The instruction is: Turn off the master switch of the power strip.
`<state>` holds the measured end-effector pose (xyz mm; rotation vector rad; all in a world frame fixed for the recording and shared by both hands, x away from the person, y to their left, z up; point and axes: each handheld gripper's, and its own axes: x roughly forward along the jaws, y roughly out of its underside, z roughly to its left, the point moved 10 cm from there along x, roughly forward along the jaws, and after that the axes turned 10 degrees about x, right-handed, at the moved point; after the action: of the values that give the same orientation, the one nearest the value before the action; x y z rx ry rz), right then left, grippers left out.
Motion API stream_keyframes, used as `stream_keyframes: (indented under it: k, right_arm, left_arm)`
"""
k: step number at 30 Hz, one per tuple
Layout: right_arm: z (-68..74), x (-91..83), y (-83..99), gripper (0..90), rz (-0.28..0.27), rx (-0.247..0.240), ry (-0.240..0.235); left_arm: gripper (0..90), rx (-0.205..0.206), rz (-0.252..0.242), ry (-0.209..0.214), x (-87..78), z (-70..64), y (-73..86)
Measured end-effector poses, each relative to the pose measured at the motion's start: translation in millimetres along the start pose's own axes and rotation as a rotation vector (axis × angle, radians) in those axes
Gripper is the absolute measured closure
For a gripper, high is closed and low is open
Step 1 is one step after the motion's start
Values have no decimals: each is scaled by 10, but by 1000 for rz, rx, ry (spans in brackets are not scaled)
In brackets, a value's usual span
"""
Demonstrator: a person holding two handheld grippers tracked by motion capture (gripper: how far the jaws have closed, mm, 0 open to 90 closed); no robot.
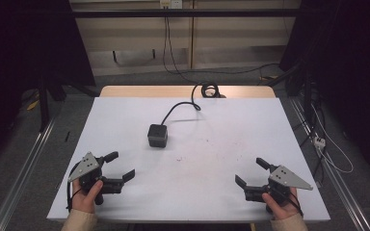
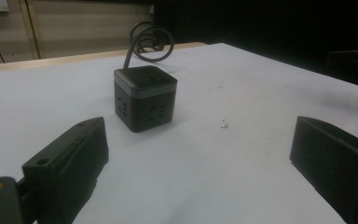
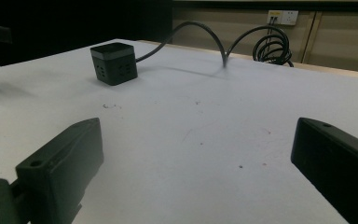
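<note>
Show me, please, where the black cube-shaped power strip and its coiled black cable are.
Black cube-shaped power strip (image 1: 157, 135): high view, top face.
Coiled black cable (image 1: 210, 90): high view, the coil at the table's far edge.

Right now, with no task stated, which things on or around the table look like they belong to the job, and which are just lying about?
Likely job, a guess:
- cube socket
- its cord, coiled at the table's far edge
- left tool, open
- right tool, open

Lying about:
- white power strip on the floor
- wall outlet
- floor cables
</note>
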<state>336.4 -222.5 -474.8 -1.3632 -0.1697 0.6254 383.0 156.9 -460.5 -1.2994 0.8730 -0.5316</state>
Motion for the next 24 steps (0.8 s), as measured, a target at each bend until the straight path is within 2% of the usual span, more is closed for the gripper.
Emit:
stream_keyframes:
  k: [8,13,16,18,21,24]
  right_arm:
    - [-10,5,1,21,-1,2,11]
    - [0,28,-26,20,-6,-5,10]
    - [3,53,-61,21,-19,12,9]
    - [-11,68,-63,23,-18,3,10]
    - [5,74,-43,23,-10,13,2]
    - [18,61,-27,23,-5,-1,-12]
  left_arm:
    - [43,0,-14,-5,59,61,-53]
    - [44,-22,-28,-17,102,116,-95]
    - [52,-43,-23,-18,129,141,-115]
    - [58,-39,-8,-23,147,148,-121]
    - [59,-36,-11,-15,188,125,-161]
    - [59,-34,-10,-17,246,118,-195]
